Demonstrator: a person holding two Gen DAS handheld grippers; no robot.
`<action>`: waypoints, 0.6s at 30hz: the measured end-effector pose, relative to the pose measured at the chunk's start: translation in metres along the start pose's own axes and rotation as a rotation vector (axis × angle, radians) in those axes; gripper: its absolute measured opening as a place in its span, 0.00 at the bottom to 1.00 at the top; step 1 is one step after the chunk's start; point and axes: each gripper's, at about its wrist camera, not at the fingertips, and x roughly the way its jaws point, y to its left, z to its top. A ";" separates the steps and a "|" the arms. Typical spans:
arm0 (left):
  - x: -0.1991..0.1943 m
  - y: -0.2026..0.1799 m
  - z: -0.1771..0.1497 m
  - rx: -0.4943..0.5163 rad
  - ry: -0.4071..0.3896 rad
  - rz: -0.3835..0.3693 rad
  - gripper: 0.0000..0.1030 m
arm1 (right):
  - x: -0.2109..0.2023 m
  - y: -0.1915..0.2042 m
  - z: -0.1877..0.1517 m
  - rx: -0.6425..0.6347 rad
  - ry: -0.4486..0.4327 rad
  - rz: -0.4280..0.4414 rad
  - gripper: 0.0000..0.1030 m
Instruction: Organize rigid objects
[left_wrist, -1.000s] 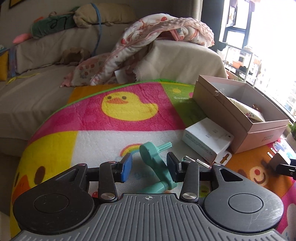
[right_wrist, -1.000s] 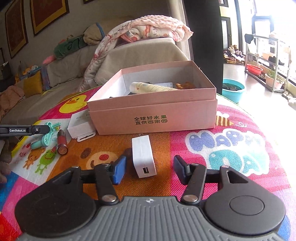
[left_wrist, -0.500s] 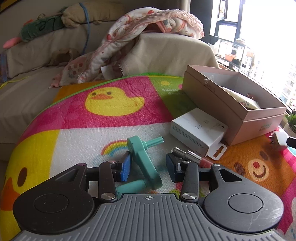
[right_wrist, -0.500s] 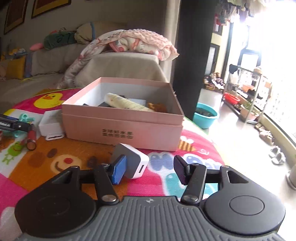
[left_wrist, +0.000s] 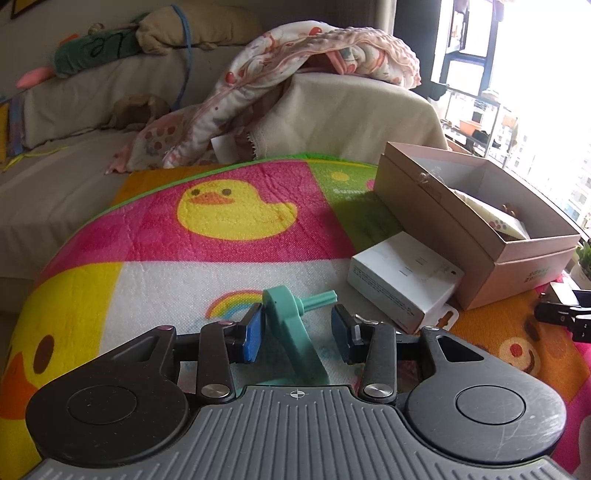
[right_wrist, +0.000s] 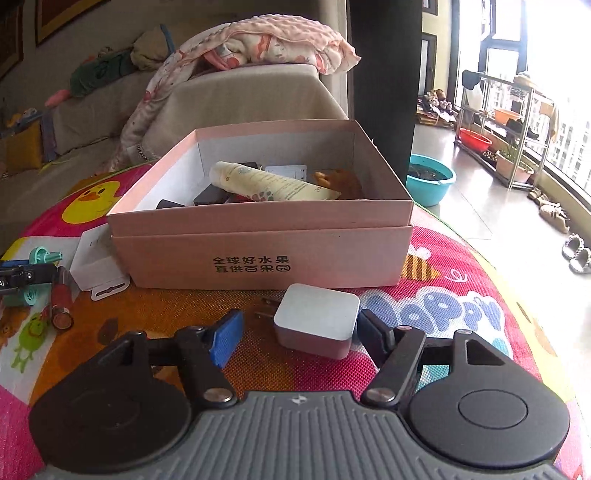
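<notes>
Charger (right_wrist: 317, 320) prongs point left, body lying flat.

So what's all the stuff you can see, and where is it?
Play mat: one, bright with a yellow duck, under everything.
Pink box: one, open, on the mat.
Cream tube: one, lying inside the pink box.
White charger: one, in front of the pink box, between the right gripper's fingers.
Small white box: one, beside the pink box.
Teal toy: one, between the left gripper's fingers.
Red tube: one, near the teal toy.
Sofa: one, beige, behind the mat.
Blanket: one, pink patterned, on the sofa.
Left gripper: open.
Right gripper: open.
</notes>
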 end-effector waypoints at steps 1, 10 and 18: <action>0.002 -0.002 0.001 0.008 0.005 0.001 0.43 | 0.002 0.003 0.001 -0.013 0.000 -0.005 0.72; 0.011 -0.012 0.003 0.077 0.007 -0.011 0.45 | 0.003 0.003 -0.001 -0.024 -0.008 0.000 0.74; 0.010 -0.014 0.003 0.181 0.038 -0.057 0.45 | 0.002 0.002 -0.003 -0.019 -0.009 0.006 0.75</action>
